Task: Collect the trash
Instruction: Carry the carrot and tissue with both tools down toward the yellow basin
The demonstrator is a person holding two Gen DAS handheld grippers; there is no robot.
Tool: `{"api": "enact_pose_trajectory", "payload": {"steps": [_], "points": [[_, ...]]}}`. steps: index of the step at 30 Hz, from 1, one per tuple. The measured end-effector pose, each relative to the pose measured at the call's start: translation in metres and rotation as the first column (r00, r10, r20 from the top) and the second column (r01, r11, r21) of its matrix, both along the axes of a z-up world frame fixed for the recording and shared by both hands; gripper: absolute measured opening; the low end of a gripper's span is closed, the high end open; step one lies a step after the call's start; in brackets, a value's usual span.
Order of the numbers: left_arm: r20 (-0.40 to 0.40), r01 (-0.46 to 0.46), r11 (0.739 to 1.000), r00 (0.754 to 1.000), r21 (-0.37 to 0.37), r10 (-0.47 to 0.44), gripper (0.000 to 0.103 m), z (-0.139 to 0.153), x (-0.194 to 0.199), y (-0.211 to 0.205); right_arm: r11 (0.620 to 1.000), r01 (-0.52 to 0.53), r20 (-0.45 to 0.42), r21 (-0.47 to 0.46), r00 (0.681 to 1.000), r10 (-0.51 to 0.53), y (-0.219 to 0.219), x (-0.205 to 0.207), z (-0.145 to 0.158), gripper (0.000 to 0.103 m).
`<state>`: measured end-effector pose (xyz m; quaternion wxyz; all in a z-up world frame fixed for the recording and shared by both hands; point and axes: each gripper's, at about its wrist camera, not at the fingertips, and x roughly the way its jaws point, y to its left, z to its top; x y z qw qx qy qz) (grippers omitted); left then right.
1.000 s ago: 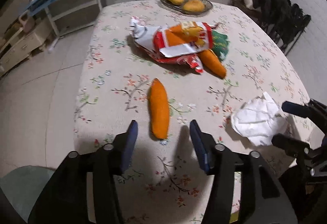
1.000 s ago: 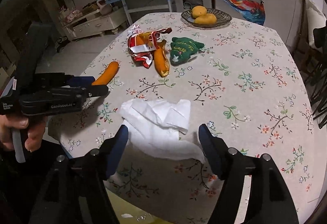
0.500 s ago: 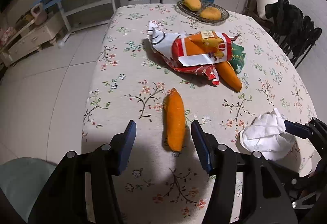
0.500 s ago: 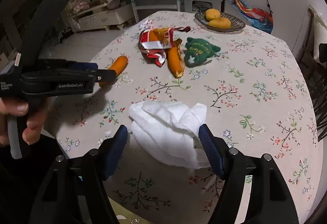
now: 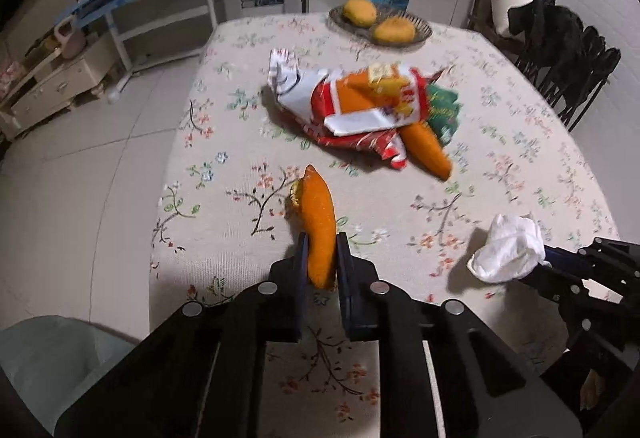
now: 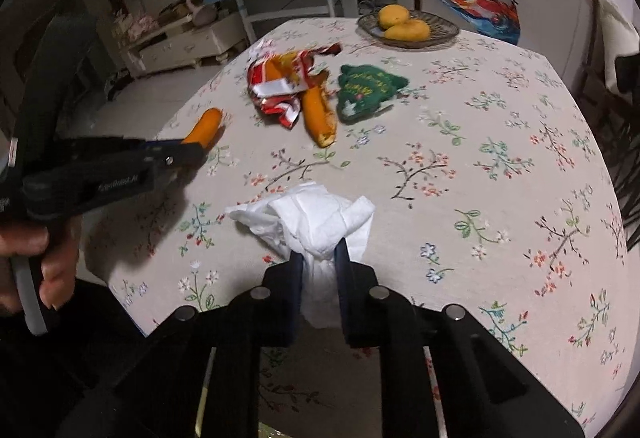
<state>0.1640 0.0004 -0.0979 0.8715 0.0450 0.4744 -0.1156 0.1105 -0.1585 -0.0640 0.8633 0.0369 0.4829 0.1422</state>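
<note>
Your desk point(image 5: 520, 142), under its floral cloth, carries everything that matters, and both of your tools sit at its near edge. At about 12 o'clock from the left tool point(image 5: 322, 258) lies the crumpled red-and-white snack wrapper point(image 5: 360, 106), well apart from it, with a second orange piece point(image 5: 428, 148) poking out toward 5 o'clock beneath it. The right tool point(image 6: 319, 266) is closing on the white tissue point(image 6: 312, 222), which bunches up between its pads and fans out toward 12 o'clock. The left tool is closing too, on the near end of the orange peel-like piece point(image 5: 318, 222); its long axis runs straight away from you, 6 to 12 o'clock, in line with the tool. Both loads look ready to lift, as far as I can judge. No bin shows clearly, so I cannot tell you which way to carry them.
</note>
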Motion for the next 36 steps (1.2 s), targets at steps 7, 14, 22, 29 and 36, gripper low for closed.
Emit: {"api": "enact_pose_trajectory", "payload": {"steps": [7, 14, 22, 29, 36], "points": [[0.07, -0.028, 0.996, 0.997, -0.089, 0.034, 0.013, 0.021, -0.024, 0.005, 0.99, 0.084, 0.014, 0.113, 0.996, -0.086, -0.02, -0.007, 0.012, 0.016], [0.133, -0.036, 0.991, 0.99, -0.127, 0.053, 0.013, 0.034, -0.056, 0.004, 0.985, 0.078, 0.066, 0.155, 0.994, -0.089, -0.016, -0.025, 0.027, 0.016], [0.185, -0.032, 0.989, 0.981, -0.146, 0.059, 0.013, 0.043, -0.097, 0.006, 0.979, 0.067, 0.121, 0.191, 0.988, -0.091, -0.012, -0.061, 0.044, 0.016], [0.222, -0.037, 0.985, 0.972, -0.169, 0.075, 0.013, 0.048, -0.138, 0.013, 0.965, 0.112, 0.122, 0.235, 0.982, -0.144, -0.019, -0.107, 0.047, 0.016], [0.242, -0.026, 0.985, 0.968, -0.173, 0.068, 0.013, 0.048, -0.173, 0.014, 0.96, 0.135, 0.12, 0.247, 0.978, -0.169, -0.017, -0.139, 0.05, 0.016]]}}
